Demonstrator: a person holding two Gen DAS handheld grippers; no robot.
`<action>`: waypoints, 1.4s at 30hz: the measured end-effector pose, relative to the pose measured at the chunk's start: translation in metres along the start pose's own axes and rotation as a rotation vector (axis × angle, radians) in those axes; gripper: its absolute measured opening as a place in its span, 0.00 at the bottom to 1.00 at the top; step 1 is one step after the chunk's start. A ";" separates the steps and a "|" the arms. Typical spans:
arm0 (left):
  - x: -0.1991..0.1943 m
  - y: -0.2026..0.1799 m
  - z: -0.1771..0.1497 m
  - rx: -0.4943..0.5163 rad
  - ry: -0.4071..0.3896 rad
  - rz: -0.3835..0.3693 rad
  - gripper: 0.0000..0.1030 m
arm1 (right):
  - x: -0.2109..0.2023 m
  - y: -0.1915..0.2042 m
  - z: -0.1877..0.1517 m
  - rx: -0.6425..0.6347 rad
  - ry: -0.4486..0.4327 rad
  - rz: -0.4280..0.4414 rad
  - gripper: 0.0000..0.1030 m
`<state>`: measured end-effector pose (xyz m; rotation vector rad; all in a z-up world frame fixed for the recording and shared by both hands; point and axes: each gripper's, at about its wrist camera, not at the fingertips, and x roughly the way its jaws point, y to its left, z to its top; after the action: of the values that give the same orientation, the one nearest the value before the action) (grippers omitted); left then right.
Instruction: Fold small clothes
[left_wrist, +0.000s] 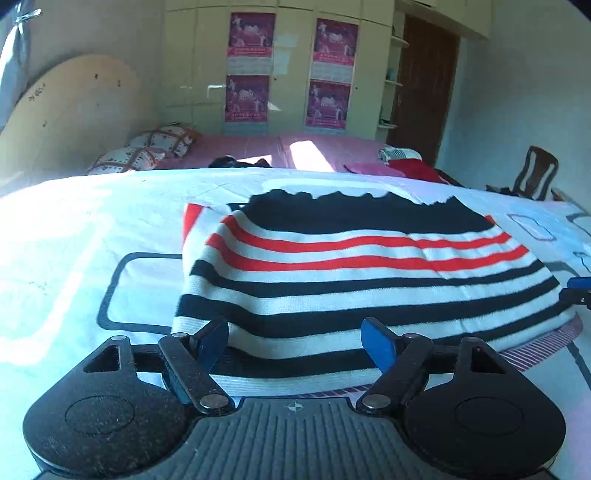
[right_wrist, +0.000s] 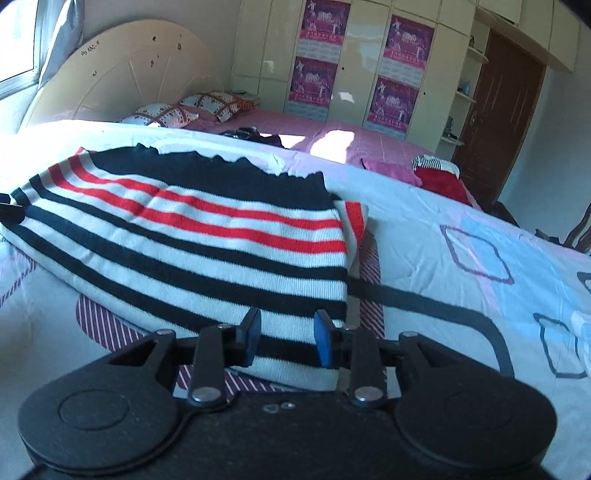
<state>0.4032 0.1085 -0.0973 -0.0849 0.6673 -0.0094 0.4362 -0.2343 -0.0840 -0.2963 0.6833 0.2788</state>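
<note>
Striped knit, black, red and white, the sweater (left_wrist: 354, 273) lies folded on a pale printed sheet (left_wrist: 74, 258), its black band at the far edge. The left gripper (left_wrist: 299, 343) sits at the near hem toward the sweater's left corner, blue-padded fingers (left_wrist: 380, 347) spread wide with the hem between them, not pinched. The right gripper (right_wrist: 286, 341) is at the near hem by the right corner, its fingers (right_wrist: 323, 341) apart too, straddling the white-and-black edge. Beyond lie a pink bed (right_wrist: 343, 142), pillows (right_wrist: 207, 105), a red garment (right_wrist: 443, 184) and a wardrobe (left_wrist: 291, 66) with posters.
</note>
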 end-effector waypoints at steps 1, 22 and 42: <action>0.006 0.008 -0.001 -0.017 0.026 0.012 0.76 | 0.002 -0.001 0.003 0.012 -0.003 0.011 0.30; 0.031 0.054 -0.016 -0.098 0.093 0.050 0.79 | 0.040 -0.047 -0.009 0.278 0.141 -0.032 0.50; 0.003 0.089 -0.088 -0.873 0.021 -0.347 0.55 | -0.002 -0.065 -0.058 0.728 0.076 0.228 0.21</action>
<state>0.3490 0.1908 -0.1752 -1.0413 0.6312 -0.0525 0.4240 -0.3157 -0.1139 0.4699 0.8485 0.2185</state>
